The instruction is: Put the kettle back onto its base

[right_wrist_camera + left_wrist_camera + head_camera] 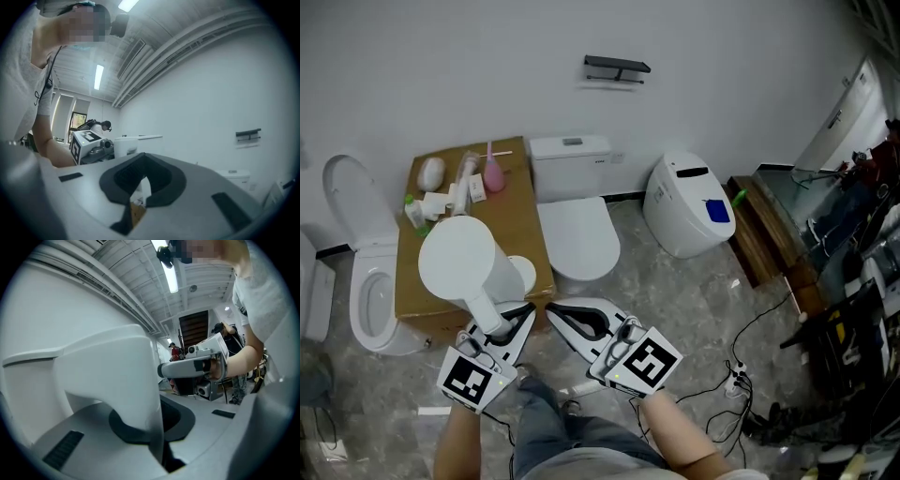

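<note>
A white kettle (459,260) hangs over the front of a cardboard box (520,178). My left gripper (500,328) is shut on the kettle's handle (136,380), which fills the space between the jaws in the left gripper view. The round white base (525,274) lies on the box just right of the kettle, partly hidden by it. Right of the kettle and level with the box's front edge, my right gripper (555,314) is shut with nothing between its jaws. In the right gripper view the kettle (125,145) shows beyond the gripper (133,206).
Bottles and a pink item (493,173) stand at the back of the box. An open toilet (370,291) is at its left, a closed toilet (577,234) at its right, and a rounded white unit (684,202) further right. Cables (736,375) cross the floor.
</note>
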Motion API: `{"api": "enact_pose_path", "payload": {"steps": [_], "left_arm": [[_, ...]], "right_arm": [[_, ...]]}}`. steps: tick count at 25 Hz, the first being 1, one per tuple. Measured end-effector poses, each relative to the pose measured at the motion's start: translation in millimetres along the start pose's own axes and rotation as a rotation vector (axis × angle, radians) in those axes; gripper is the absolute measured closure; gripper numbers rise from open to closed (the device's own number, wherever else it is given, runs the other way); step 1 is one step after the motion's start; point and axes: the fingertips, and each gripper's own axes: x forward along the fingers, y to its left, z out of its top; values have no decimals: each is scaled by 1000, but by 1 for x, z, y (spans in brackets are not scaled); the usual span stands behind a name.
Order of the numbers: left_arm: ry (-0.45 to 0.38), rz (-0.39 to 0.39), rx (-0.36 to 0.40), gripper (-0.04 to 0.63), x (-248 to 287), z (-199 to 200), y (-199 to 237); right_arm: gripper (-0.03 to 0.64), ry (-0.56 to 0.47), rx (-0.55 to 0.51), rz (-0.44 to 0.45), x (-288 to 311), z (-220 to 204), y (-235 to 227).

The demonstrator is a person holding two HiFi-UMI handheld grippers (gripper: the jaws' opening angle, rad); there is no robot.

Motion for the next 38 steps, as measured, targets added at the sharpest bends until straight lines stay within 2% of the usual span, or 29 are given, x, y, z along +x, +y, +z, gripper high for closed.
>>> {"api": "enact_pose_path", "payload": {"steps": [12,21,29,38], "left_arm": [[18,-132,14,586,67,-89,46],[47,-188,14,586,103,-147,59],[78,-211,-13,586,113,-176,62],[88,-233,14,586,112,-185,55]], "right_arm": [[608,47,-14,-94,47,-36,-66],[609,99,-33,-134,63,-73,-82],[609,104,-37,-147,67,-78,-90],[609,109,-31,-138,73,-83,-89]]}}
